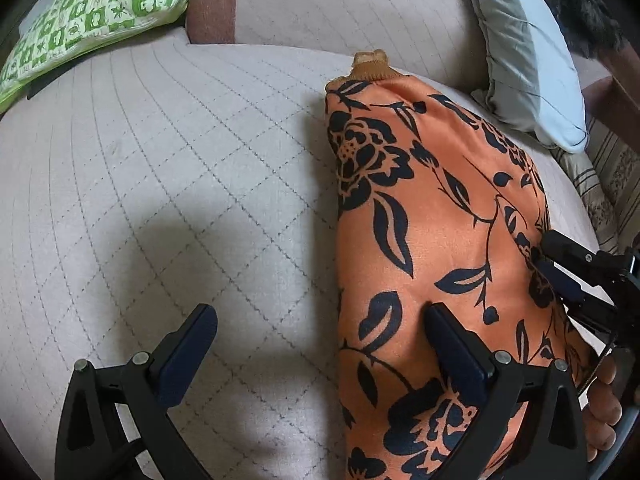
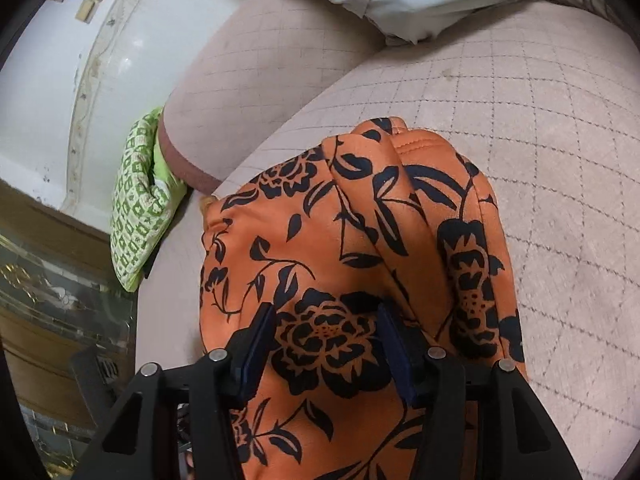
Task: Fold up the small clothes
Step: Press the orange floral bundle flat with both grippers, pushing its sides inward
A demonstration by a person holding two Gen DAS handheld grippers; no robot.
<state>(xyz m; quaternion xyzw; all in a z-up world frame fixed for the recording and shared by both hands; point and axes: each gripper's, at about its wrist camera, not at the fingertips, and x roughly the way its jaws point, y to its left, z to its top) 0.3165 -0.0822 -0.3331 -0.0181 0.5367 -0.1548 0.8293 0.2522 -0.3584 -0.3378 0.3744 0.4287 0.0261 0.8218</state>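
The left tool (image 1: 320, 322) stands wide open and holds nothing: its left finger hangs over the bare sofa (image 1: 160, 168), its right finger lies over the garment's (image 1: 432, 216) near left part. In the left wrist view the right tool (image 1: 560, 276) shows at 3 o'clock, its fingers at the garment's right edge, with bare fingers of a hand just below it.

In the right wrist view the right tool (image 2: 326, 328) has its two fingers apart with orange cloth between them; whether they pinch the garment (image 2: 328, 240) or merely straddle it cannot be told.

The garment is orange with a black flower-and-leaf print. It lies on the sofa seat, folded lengthwise into a long strip. In the left wrist view its long axis runs from 5 o'clock up toward 12 o'clock, narrowing to a small tan end that points at the backrest. In the right wrist view a second folded layer overlaps along the right side.

A green checked cushion (image 1: 92, 24) rests at 10 o'clock, well apart from the garment. A pale blue pillow (image 1: 532, 56) leans at 2 o'clock near the garment's far end.
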